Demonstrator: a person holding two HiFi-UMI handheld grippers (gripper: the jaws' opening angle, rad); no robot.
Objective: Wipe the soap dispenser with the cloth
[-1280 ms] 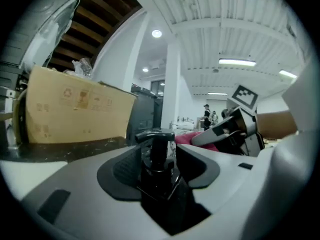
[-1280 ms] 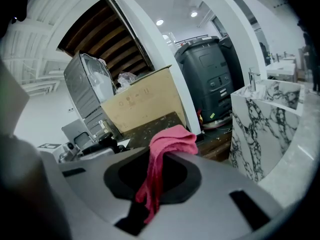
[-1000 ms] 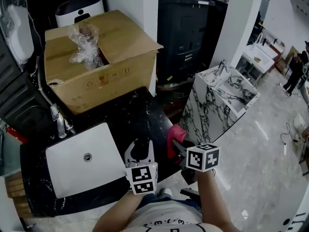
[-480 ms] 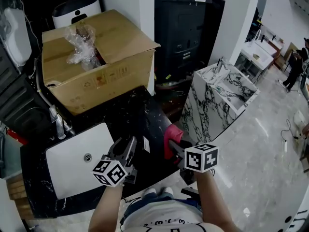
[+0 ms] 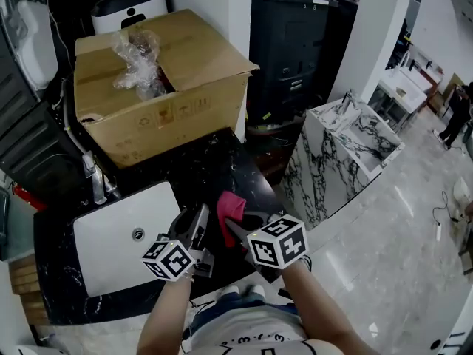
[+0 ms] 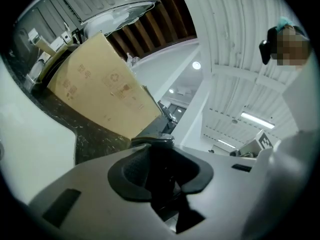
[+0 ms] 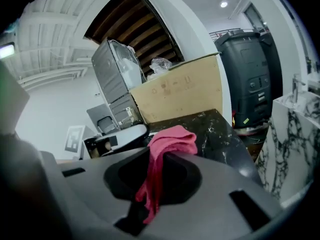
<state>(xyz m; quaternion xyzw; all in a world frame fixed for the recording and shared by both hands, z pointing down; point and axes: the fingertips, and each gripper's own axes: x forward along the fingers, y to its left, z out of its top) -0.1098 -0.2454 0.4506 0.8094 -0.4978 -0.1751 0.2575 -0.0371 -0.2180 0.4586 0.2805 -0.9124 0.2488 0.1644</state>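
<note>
The left gripper (image 6: 161,156) has just been closing its jaws, and they now clasp a dark, bottle-shaped thing that fills the gap between the pads, most likely the soap dispenser (image 6: 159,176). The right gripper (image 7: 155,184) is clamped on a pink cloth (image 7: 172,139), pinched by a narrow fold, with the loose end bunched above the jaws. From the head view, both tools hang over the front part of a black marble counter (image 5: 214,168), just right of a white sink (image 5: 111,250). The cloth is close beside the dispenser, but whether they touch cannot be told. Behind them, a large open cardboard box (image 5: 159,87) stands on the counter with crumpled clear plastic on top. Risks from here, as a judgement: pressing the cloth hard could push the smooth bottle out of the pads, and so near the counter's front edge it might drop to the floor. A push on the pump head could squirt soap. The cloth, held by so little, could pull free during a stroke. As for writing, the box carries a recycling symbol and faint printed characters too small to read. The gripper cubes show only black-and-white square patterns. No label can be made out on the dispenser.
</note>
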